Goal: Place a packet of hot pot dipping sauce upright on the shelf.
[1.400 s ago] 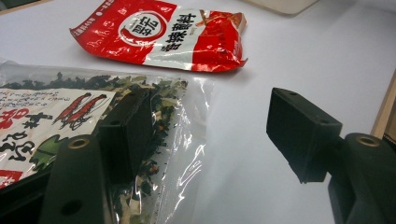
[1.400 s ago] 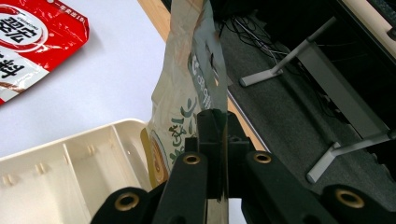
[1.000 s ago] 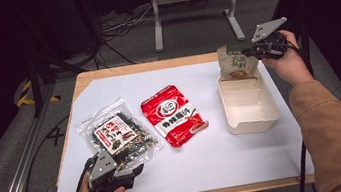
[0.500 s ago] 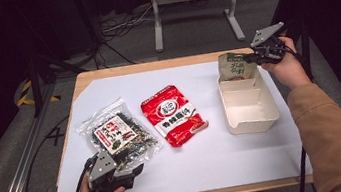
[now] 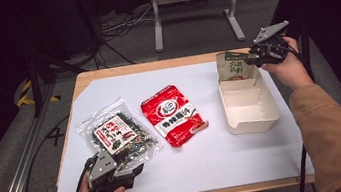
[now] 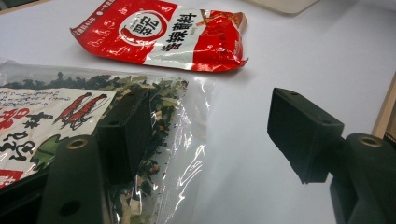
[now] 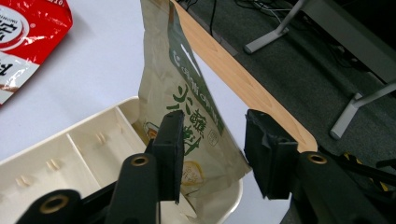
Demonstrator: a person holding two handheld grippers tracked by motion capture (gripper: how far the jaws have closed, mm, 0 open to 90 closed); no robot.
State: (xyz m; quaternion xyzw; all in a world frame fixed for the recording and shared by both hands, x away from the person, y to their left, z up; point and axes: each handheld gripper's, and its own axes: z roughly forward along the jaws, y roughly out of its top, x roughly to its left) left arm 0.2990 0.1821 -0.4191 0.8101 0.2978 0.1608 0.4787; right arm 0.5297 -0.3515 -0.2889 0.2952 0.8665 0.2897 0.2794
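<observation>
1. Table (image 5: 219,170) with a white cover carries 3 packets and 1 tray; the work in hand is packing packets into the tray.
2. Cream tray (image 5: 252,115) sits at the right side of the table, with divided compartments. Its far end holds the green-and-beige packet (image 5: 233,67), standing tilted against the far wall.
3. Right gripper (image 5: 267,51) is at that packet's top edge. Its fingers (image 7: 170,144) have just been opening; they now stand apart with the packet between them, pads not pressing. Step looks like the release after the drop-in.
4. Left gripper (image 5: 113,172) rests by the clear seaweed packet (image 5: 118,136) at the near left, fingers (image 6: 126,130) spread wide, 1 over the bag's edge, gripping nothing.
5. Red packet (image 5: 173,113) lies flat mid-table, untouched.
6. Next move likely: right hand pulls clear without tipping the packet, then fetches the red 1.
</observation>
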